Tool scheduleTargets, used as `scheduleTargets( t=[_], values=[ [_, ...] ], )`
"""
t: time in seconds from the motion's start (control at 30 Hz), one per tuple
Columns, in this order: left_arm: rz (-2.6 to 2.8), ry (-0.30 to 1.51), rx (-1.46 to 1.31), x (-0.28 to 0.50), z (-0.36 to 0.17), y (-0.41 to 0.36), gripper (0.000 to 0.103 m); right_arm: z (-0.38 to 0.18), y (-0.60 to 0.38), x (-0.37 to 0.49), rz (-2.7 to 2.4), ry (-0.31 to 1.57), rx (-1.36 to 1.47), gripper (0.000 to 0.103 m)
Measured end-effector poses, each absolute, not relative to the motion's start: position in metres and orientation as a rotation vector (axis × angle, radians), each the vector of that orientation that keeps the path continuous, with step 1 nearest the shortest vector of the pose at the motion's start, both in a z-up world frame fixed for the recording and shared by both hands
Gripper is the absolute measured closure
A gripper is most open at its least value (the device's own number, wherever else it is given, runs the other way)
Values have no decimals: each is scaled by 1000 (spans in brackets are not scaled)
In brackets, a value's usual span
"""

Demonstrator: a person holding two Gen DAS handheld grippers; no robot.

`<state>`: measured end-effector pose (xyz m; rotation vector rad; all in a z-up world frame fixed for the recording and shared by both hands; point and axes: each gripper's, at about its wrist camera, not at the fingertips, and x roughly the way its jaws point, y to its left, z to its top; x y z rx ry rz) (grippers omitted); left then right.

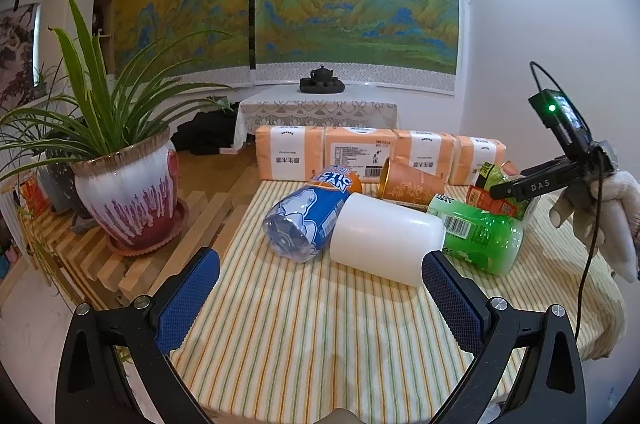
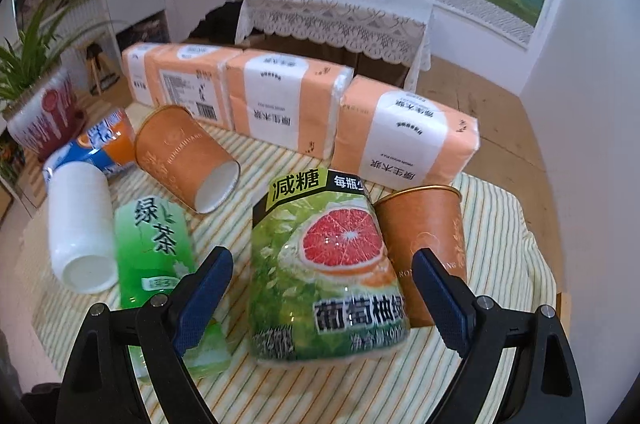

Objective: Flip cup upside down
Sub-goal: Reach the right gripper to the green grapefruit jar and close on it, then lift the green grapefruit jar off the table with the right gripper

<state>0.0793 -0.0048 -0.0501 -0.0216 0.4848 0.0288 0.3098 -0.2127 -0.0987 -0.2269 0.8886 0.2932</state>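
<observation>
Left wrist view: left claw (image 1: 320,288) low over the striped worktop (image 1: 320,344), blue pads spread wide, nothing between them, aimed at a white cup (image 1: 386,238) lying on its side. Just beside that, a blue bottle (image 1: 308,220) and a green bottle (image 1: 480,236), both lying down. Behind, an orange cup (image 1: 412,184) on its side, mouth turned toward the tissue packs (image 1: 356,152). Four packs counted in a row along the far edge. At right, the right claw (image 1: 520,184) in a gloved hand (image 1: 600,220), held above the clutter; opening not readable from here.

Right wrist view: right claw (image 2: 324,288) pointing steeply down, pads apart, straddling a grapefruit-tea bottle (image 2: 328,264) without pressing on it; empty. Just right of that bottle and touching it, a second orange cup (image 2: 424,248) standing upright, mouth up, half behind the right-hand pad. Counted here: three cups (two orange, one white), four bottles, four packs.

Step, by judgement: approach, no cup gripped yet. Upright orange cup the likeliest target. Next move: shift right off the bottle, close on the cup wall, lift clear, roll half a turn, set down on the rim.
</observation>
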Motion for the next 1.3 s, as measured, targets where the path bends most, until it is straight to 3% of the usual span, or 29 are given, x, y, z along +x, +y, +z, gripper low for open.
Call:
scheduleTargets(
  t=[0.13, 0.23, 0.73, 1.07, 1.3],
  values=[
    [31, 489, -25, 81, -51, -3, 1, -107, -208, 318, 304, 931, -252, 15],
    [33, 490, -29, 81, -52, -1, 0, -110, -205, 321, 301, 946, -268, 23],
    [27, 469, -31, 71, -46, 3, 1, -82, -214, 298, 233, 866, -249, 24],
    [26, 453, -46, 56, -36, 12, 1, -39, -212, 212, 244, 784, -165, 24],
    [14, 450, -29, 45, -38, 9, 0, -48, -186, 158, 309, 796, -69, 24]
  ],
)
